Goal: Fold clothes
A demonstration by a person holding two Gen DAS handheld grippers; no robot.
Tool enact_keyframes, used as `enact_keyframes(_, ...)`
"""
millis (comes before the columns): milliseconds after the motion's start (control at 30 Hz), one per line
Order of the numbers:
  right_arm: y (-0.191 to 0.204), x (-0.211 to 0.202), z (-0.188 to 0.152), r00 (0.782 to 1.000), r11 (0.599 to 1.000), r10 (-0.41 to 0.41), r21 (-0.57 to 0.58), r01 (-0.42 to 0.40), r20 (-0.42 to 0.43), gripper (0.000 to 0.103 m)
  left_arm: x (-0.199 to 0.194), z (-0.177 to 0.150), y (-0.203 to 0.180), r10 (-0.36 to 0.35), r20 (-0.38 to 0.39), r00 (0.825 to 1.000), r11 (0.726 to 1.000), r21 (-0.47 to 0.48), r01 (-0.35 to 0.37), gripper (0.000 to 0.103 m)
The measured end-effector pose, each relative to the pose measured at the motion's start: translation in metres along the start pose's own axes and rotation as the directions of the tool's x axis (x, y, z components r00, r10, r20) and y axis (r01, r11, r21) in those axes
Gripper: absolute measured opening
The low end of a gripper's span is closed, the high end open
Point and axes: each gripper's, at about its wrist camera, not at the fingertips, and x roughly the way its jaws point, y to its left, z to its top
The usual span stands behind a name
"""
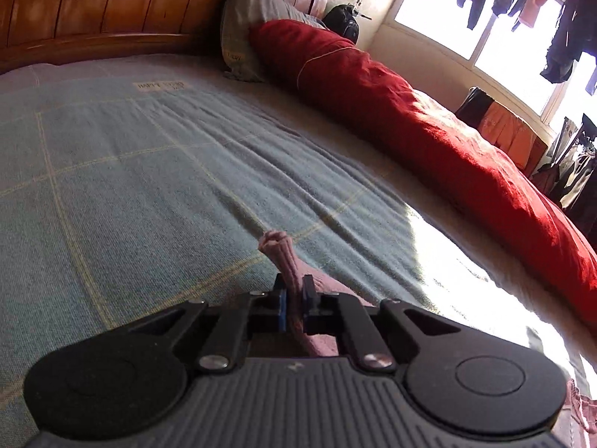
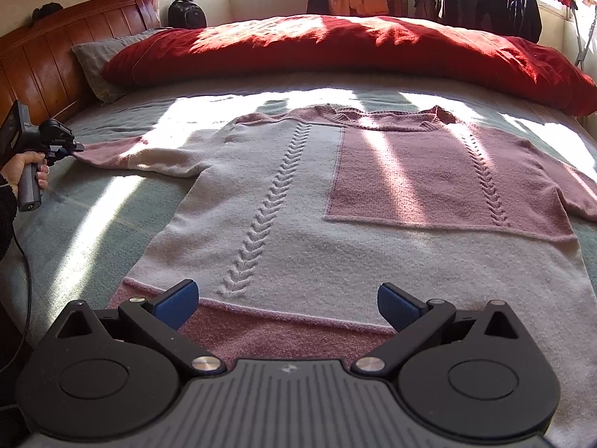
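Sweater lies flat, collar toward red quilt, hem nearest.

Open blue-green bedspread lies clear ahead of the left gripper, hemmed by a wooden headboard, grey pillow and long red duvet.

Sweater's right sleeve cut off

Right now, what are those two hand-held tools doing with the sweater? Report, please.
Left tool shut on sleeve cuff. Right tool open, over the hem, gripping nothing. Sweater flat on bed, unfolded. Nothing in the way.
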Motion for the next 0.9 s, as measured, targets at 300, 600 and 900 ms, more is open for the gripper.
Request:
enact_keyframes(300, -0.008, 0.005, -0.003, 0.999, 0.998, 0.031, 0.048, -0.030, -0.014, 0.103, -0.021, 0.012, -0.006, 0.093, -0.010, 0.996, 0.993, 0.069, -0.092, 0.039)
enact_keyframes(600, -0.007, 0.014, -0.005, 0.998, 0.997, 0.045, 0.064, -0.042, -0.035, 0.103, -0.029, -0.066, -0.155, -0.427, -0.430, 0.796, 0.820, 0.188, 0.541, 0.066)
enact_keyframes(900, -0.022, 0.014, -0.007, 0.998, 0.995, 0.046, 0.091, -0.043, -0.033, 0.103, -0.003, -0.093, -0.158, -0.334, -0.497, 0.801, 0.872, 0.161, 0.463, 0.070)
